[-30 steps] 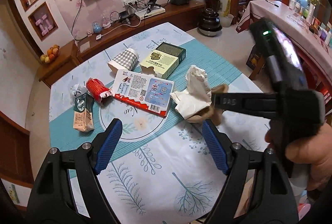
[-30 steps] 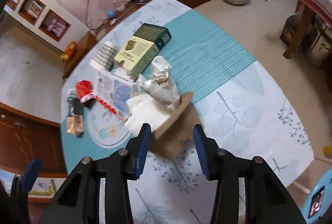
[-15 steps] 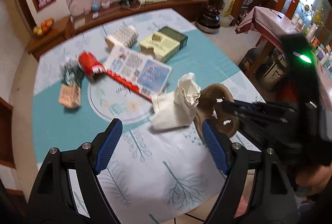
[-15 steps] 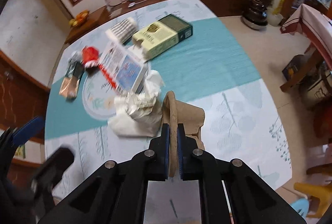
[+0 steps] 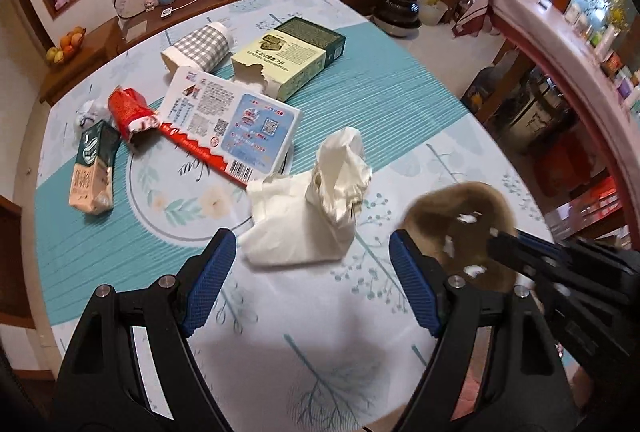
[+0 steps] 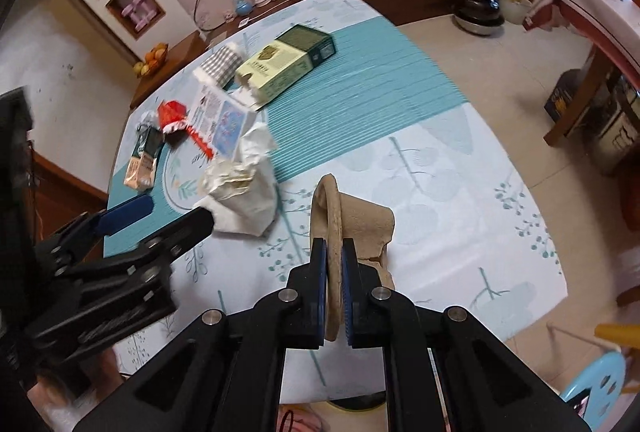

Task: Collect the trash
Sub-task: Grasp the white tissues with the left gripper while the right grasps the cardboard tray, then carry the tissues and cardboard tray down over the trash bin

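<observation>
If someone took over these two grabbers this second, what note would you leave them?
Right tool: shut on the brown paper cup, lifted off the table.
Left tool: open, empty, hovering by the crumpled white paper bag.
On the table: blue-and-white box, green box, checked cup, red wrapper, small carton.
Done: cup picked up. Left: everything else; no bin in view.

Right gripper [image 6: 333, 272], black two-finger frame with blue ribbed pads: angled steeply downward, jaws drawn nearly together, pads pressed on either face of the rim of a tan moulded-pulp cup carrier [image 6: 352, 224]; carrier edge stands upright between the pads.

Left gripper [image 5: 312, 288], same black frame and blue pads: angled steeply downward, jaws spread wide, nothing between the pads. In the right wrist view it enters from the left edge, fingers [image 6: 128, 210] forward.
</observation>
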`<state>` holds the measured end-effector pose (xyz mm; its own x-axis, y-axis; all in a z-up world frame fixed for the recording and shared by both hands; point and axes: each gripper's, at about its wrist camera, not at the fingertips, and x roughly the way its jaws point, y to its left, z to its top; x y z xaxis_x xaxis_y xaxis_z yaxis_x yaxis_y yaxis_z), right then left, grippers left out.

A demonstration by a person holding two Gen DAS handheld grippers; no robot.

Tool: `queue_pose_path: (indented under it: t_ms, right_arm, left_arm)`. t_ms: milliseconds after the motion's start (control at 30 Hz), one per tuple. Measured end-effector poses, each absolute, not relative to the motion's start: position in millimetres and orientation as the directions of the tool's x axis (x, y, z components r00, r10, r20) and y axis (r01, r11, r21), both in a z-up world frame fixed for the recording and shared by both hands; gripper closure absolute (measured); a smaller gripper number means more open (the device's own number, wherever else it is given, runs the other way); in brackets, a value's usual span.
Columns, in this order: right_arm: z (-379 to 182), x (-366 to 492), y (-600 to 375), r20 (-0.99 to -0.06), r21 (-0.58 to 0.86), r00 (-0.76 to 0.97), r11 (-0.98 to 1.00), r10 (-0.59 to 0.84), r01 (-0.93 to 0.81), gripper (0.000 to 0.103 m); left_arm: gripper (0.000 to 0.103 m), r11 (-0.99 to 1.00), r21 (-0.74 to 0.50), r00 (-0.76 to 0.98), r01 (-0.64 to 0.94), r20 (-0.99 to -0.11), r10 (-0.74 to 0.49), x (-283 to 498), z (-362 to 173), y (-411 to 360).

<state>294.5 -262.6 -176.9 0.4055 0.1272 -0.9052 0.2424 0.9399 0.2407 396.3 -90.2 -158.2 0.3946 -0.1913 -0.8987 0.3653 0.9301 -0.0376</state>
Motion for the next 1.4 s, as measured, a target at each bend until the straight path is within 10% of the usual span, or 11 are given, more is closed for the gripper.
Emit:
queue_pose_path:
  t_ms: [200, 267, 333, 1400]
  right_arm:
    - [-177, 276, -280, -0.898, 0.272, 0.415, 0.925, 0.146, 0.264, 0.097]
    - [-177, 270, -282, -0.896, 0.277, 0.42, 0.924, 0.148, 0.264, 0.097]
    - [-177, 264, -283, -0.894, 0.284, 0.422, 0.921, 0.153, 0.268, 0.097]
    - [-145, 98, -233, -0.806, 0.332, 0.542, 0.94, 0.238, 0.082, 0.097]
  left_arm:
    - [0.04, 0.942, 0.014, 0.387, 0.336, -0.914, -0.125, 422, -188, -115]
    - [0.082, 0.947, 0.011, 0.38, 0.321, -0.917, -0.119, 428, -195, -116]
    - [0.088, 0.952, 0.009, 0.372, 0.305, -0.922, -0.111, 429, -198, -118]
    - [0.09, 0.917, -0.126, 0.411, 0.378, -0.865, -0.288, 140, -135, -70]
